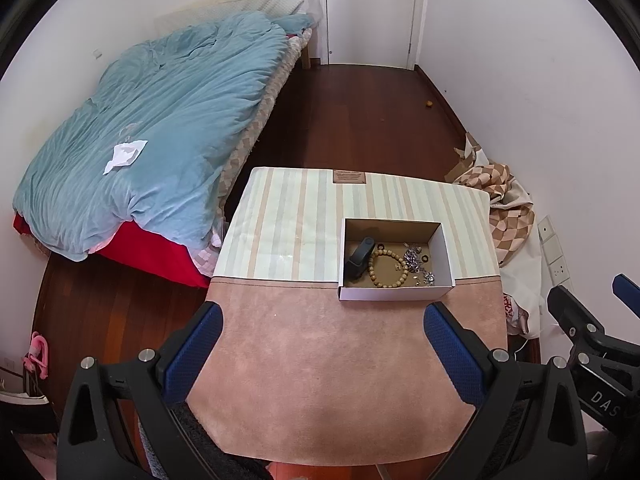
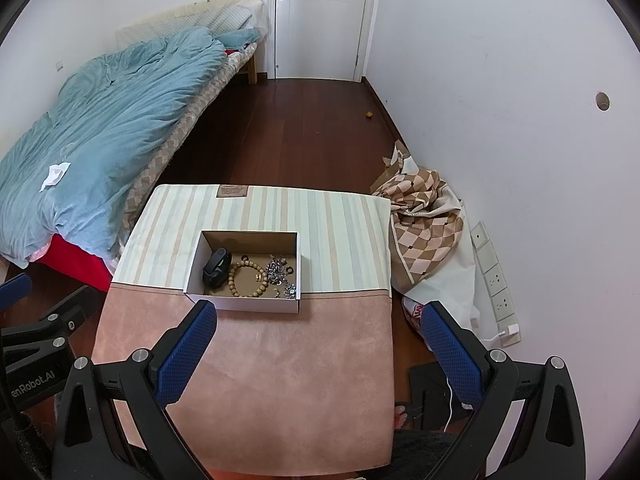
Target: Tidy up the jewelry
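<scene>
A white cardboard box (image 1: 396, 292) (image 2: 244, 305) stands on the cloth-covered table (image 1: 320, 360) (image 2: 260, 380). Inside lie a black wristband (image 1: 360, 258) (image 2: 216, 266), a wooden bead bracelet (image 1: 389, 269) (image 2: 248, 274) and a heap of silver chain jewelry (image 1: 416, 262) (image 2: 280, 274). My left gripper (image 1: 324, 344) is open and empty, held above the pink part of the cloth, near of the box. My right gripper (image 2: 320, 340) is open and empty, also near of the box. The right gripper shows at the right edge of the left wrist view (image 1: 592, 320).
A bed with a blue duvet (image 1: 152, 128) (image 2: 100, 128) stands to the left. A checkered cloth heap (image 1: 504, 208) (image 2: 424, 216) lies on the floor at the right by the wall. Wall sockets (image 2: 496, 280) and a white door (image 2: 320, 16) are beyond.
</scene>
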Tool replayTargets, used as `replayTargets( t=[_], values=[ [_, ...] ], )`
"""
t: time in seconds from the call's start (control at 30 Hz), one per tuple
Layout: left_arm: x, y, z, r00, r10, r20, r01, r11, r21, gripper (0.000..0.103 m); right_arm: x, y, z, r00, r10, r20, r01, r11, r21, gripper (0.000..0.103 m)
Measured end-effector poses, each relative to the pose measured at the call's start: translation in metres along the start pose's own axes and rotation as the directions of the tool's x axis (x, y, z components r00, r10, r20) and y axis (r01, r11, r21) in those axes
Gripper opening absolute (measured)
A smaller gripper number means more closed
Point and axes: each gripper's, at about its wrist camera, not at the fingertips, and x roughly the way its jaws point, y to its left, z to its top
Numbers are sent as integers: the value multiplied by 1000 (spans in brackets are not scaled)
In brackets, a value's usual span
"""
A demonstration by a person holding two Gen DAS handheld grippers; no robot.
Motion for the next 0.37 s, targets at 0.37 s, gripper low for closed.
replayTargets(
  t=[0.37],
  values=[
    [-4,3,-2,1000,-7,15,7,1000,-4,103,0,0,0,1000,1,1,-1,1000,1,103]
  ],
)
